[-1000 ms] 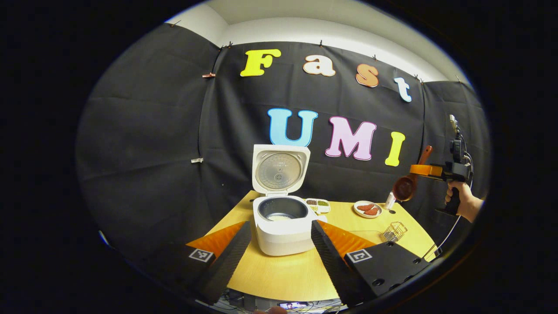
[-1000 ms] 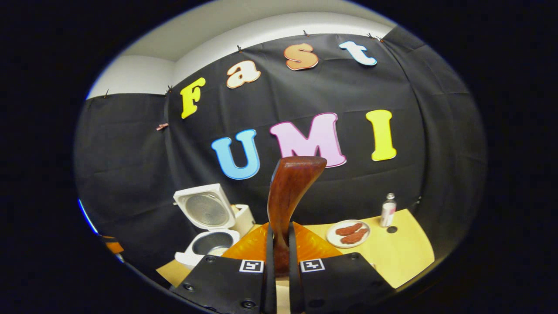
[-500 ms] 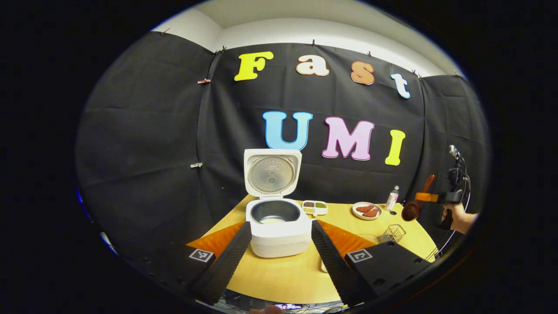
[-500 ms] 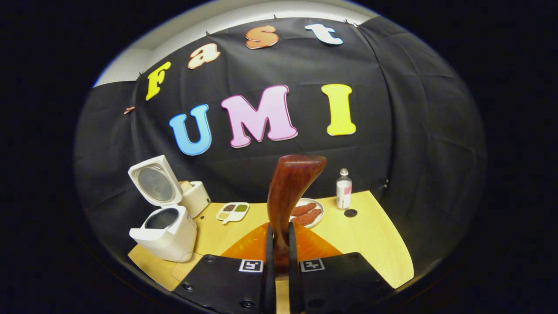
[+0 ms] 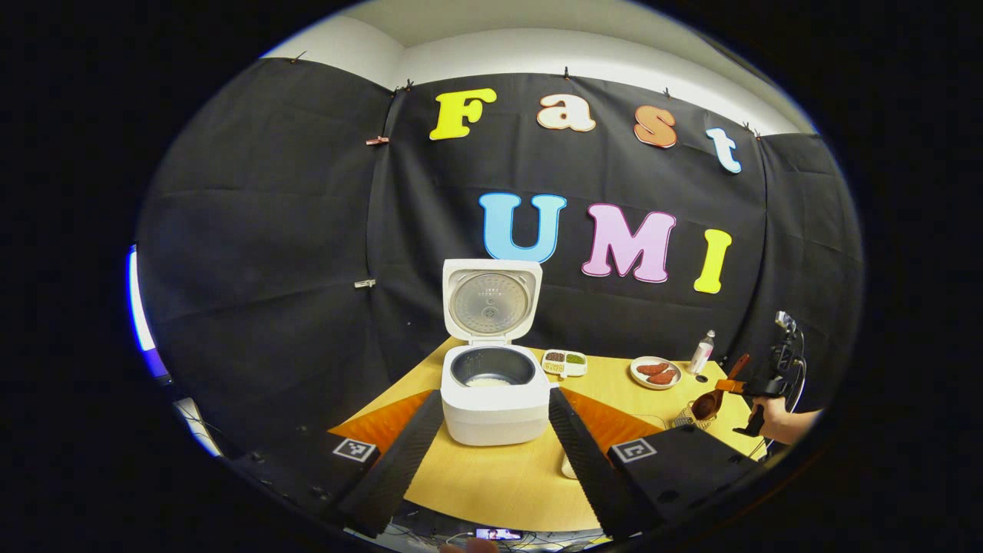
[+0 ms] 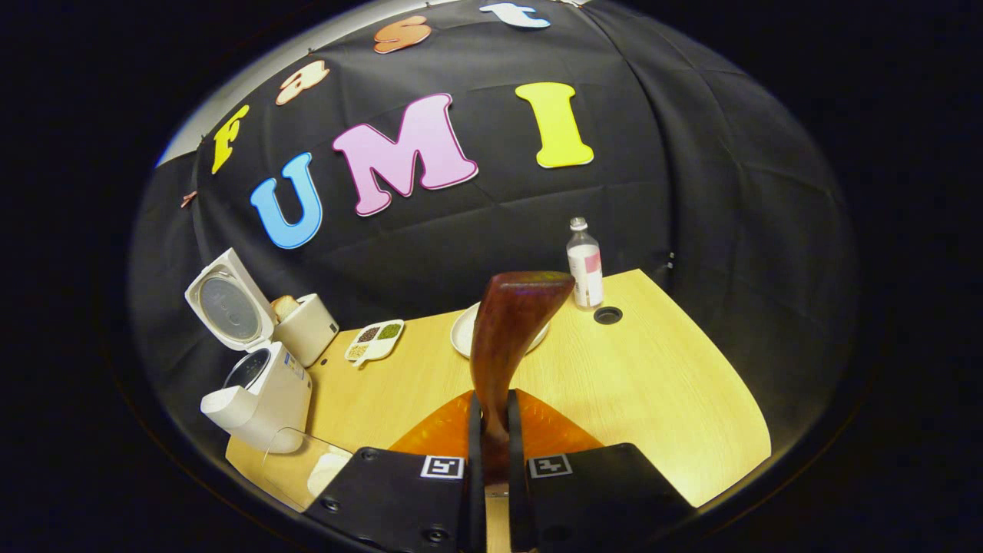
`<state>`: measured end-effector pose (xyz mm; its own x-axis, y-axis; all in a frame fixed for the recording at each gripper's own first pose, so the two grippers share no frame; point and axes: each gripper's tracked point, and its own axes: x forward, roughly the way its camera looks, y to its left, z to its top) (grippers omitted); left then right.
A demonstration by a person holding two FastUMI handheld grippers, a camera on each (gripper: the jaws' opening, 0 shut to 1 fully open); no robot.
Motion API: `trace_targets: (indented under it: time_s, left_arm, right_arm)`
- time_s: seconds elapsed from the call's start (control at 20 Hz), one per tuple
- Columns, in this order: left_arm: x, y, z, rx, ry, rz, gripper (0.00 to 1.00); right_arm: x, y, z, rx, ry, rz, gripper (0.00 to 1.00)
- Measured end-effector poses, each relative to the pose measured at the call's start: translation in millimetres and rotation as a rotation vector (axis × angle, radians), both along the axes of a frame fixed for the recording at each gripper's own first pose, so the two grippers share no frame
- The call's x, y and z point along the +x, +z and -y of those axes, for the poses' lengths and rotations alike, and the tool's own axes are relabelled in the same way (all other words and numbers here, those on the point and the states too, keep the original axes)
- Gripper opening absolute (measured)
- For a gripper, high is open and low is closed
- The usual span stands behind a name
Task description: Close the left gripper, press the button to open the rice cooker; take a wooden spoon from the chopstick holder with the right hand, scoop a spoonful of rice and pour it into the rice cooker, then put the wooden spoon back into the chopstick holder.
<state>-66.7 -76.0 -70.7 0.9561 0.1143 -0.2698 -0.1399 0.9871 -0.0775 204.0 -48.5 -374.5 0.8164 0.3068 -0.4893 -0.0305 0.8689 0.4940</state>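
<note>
The white rice cooker [image 5: 491, 403] stands open on the wooden table [image 5: 499, 484], lid [image 5: 491, 299] upright, with some rice in its pot. My left gripper [image 5: 495, 395] hangs open in front of it, a finger on each side and apart from it. At the far right, the right gripper [image 5: 756, 388] holds the wooden spoon [image 5: 710, 401], whose bowl hangs just over the wire chopstick holder [image 5: 686, 418]. In the right gripper view my right gripper [image 6: 491, 403] is shut on the wooden spoon's handle [image 6: 511, 330], which rises upward. The rice cooker [image 6: 257, 392] sits far left there.
A divided dish [image 6: 374, 339], a plate [image 6: 467, 332], a bottle [image 6: 585, 265] and a cable hole [image 6: 607, 315] lie along the table's back. A white box with bread [image 6: 307, 326] stands behind the cooker. A clear container of rice [image 6: 322, 470] sits near the front.
The right gripper has come down with the spoon, from high beside the wall to just over the wire holder. Its view has tipped toward the table. The left gripper has stayed open.
</note>
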Motion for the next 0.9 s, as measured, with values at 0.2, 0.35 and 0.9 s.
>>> trace_targets:
  time_s: [0.2,0.35,0.9]
  left_arm:
    - [-3.7,-3.5,2.1,-0.010,0.021,-0.027,0.95]
    - [-2.9,-3.5,7.0,-0.009,0.019,-0.035,0.96]
    - [0.4,10.9,9.0,-0.012,-0.022,-0.006,0.96]
  right_arm:
    - [1.1,-27.1,-5.7,0.054,-0.020,-0.053,0.16]
    - [-5.5,-42.5,-5.4,0.045,-0.013,-0.077,0.16]
    - [-31.8,-36.5,14.9,-0.011,-0.023,-0.110,0.82]
